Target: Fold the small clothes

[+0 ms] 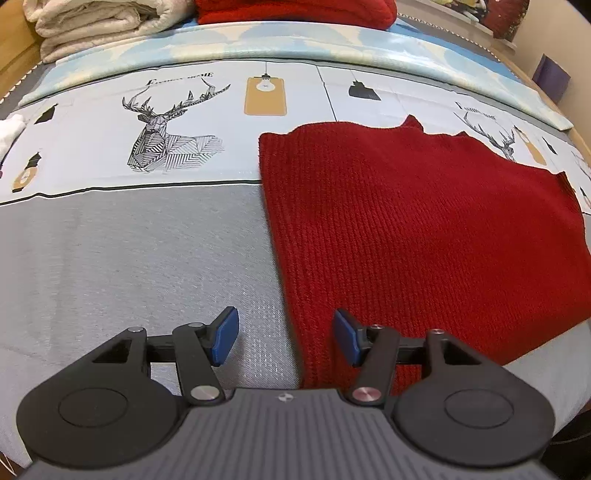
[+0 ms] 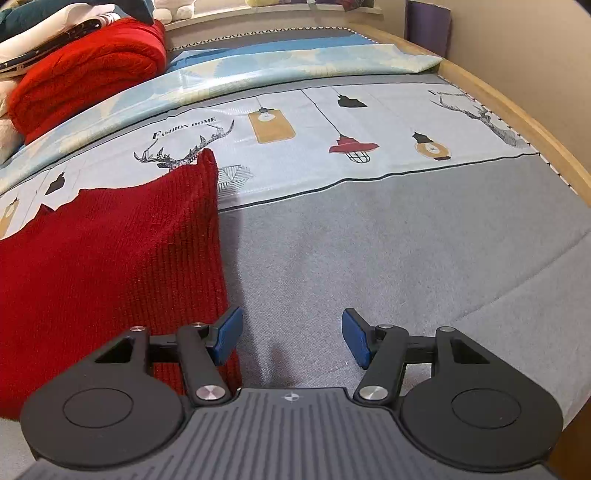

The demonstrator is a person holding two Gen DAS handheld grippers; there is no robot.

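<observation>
A small red knitted garment (image 1: 424,229) lies flat on the bed sheet (image 1: 122,251), its neckline at the far side. In the left wrist view my left gripper (image 1: 286,339) is open over the garment's near left edge; the left pad hangs above grey sheet, the right pad above red knit, nothing pinched. In the right wrist view the same red garment (image 2: 110,266) fills the left side. My right gripper (image 2: 291,341) is open at its near right edge, its left pad by the knit and its right pad over grey sheet, with nothing between the pads.
Folded cream blankets (image 1: 92,26) and a red blanket (image 2: 85,70) are stacked at the head of the bed. A white cloth (image 1: 9,129) lies at the far left. The wooden bed frame (image 2: 517,114) runs along the right, with a wall behind.
</observation>
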